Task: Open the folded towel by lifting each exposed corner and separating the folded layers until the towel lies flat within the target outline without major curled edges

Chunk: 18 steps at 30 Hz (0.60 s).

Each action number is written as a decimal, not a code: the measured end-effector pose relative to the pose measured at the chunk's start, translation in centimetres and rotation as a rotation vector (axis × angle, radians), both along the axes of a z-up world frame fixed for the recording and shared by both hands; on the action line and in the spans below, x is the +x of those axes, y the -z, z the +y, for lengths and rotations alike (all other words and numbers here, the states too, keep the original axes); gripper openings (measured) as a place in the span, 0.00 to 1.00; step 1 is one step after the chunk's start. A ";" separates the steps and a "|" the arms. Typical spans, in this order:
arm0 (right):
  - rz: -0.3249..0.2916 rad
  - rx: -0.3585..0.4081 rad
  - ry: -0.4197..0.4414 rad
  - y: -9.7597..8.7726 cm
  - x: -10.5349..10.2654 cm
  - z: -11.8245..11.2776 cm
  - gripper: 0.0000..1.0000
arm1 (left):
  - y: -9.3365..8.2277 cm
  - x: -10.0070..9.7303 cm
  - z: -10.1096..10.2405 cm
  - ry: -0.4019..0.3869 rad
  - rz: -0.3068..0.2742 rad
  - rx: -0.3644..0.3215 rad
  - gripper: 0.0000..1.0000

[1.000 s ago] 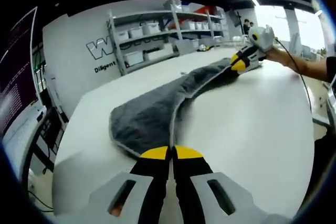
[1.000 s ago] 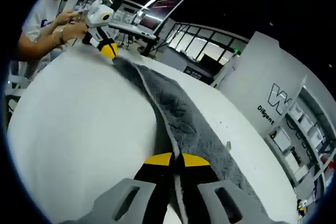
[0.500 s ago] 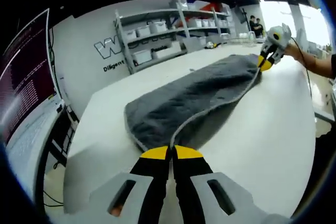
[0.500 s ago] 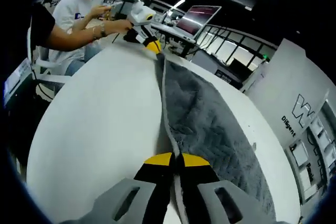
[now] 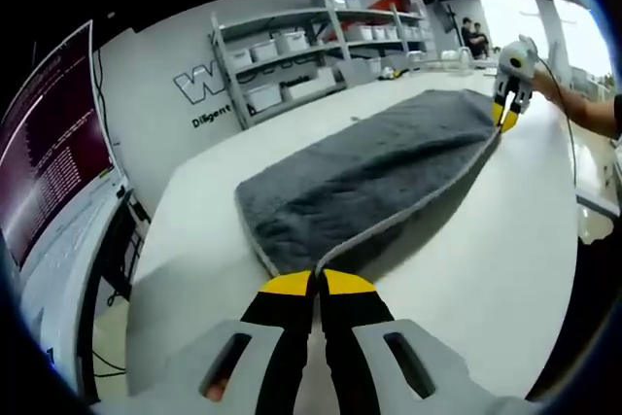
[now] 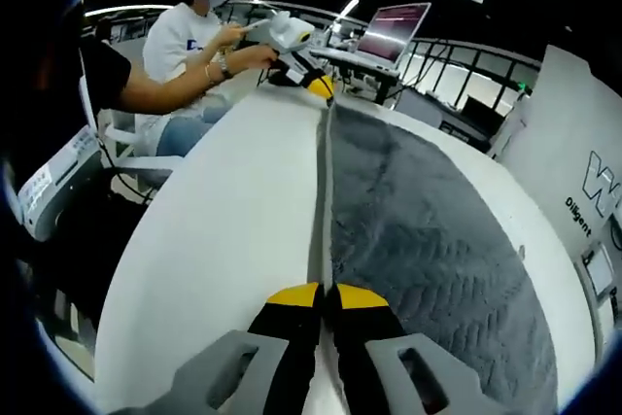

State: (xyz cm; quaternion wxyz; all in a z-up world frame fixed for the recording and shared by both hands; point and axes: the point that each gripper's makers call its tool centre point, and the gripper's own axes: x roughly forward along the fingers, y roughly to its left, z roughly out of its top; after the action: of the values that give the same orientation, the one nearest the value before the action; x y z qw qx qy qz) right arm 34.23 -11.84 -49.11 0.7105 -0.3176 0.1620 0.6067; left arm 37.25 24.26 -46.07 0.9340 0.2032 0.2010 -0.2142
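Observation:
A grey quilted towel (image 5: 369,177) with a pale piped edge is stretched out over the white table (image 5: 486,269). My left gripper (image 5: 318,279) is shut on its near corner, held a little above the tabletop. At the towel's far corner the right gripper (image 5: 506,121) grips the same long edge. In the right gripper view the towel (image 6: 428,240) runs away from my right gripper (image 6: 326,291), which is shut on its corner, and the edge goes taut and straight to the left gripper (image 6: 318,86) at the far end.
Shelves with storage bins (image 5: 292,55) line the wall behind the table. A monitor (image 5: 49,172) stands off the table's left end. A seated person (image 6: 185,46) is beside the table, and a laptop screen (image 6: 394,31) sits behind.
Both grippers have drawn the held edge outward, so the towel has spread wider and its edge has gone from curved to straight. Both views have swung round.

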 end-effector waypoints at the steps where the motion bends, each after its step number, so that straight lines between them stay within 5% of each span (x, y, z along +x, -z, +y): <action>1: 0.008 0.001 0.000 0.1 -0.1 0.0 0.01 | 0.2 -0.1 0.1 0.000 0.007 0.004 0.02; 7: 0.055 0.012 -0.003 0.2 -0.8 0.2 0.01 | 1.9 -1.3 0.2 0.001 0.072 0.050 0.03; 11: 0.083 0.021 0.002 0.3 -1.1 0.4 0.05 | 1.6 -1.5 0.1 0.004 0.061 0.008 0.03; 17: 0.100 0.094 0.028 -0.9 -1.4 0.4 0.33 | 0.2 -2.3 -1.7 0.061 0.015 -0.093 0.31; 18: 0.108 0.121 0.043 -1.4 -1.5 0.4 0.37 | -0.6 -2.7 -2.6 0.092 0.001 -0.152 0.35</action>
State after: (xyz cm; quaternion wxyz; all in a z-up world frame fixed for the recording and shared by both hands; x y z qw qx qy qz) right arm 32.76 -11.49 -47.71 0.7314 -0.2374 0.1701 0.6162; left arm 34.54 21.63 -45.42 0.9358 0.1403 0.1752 -0.2719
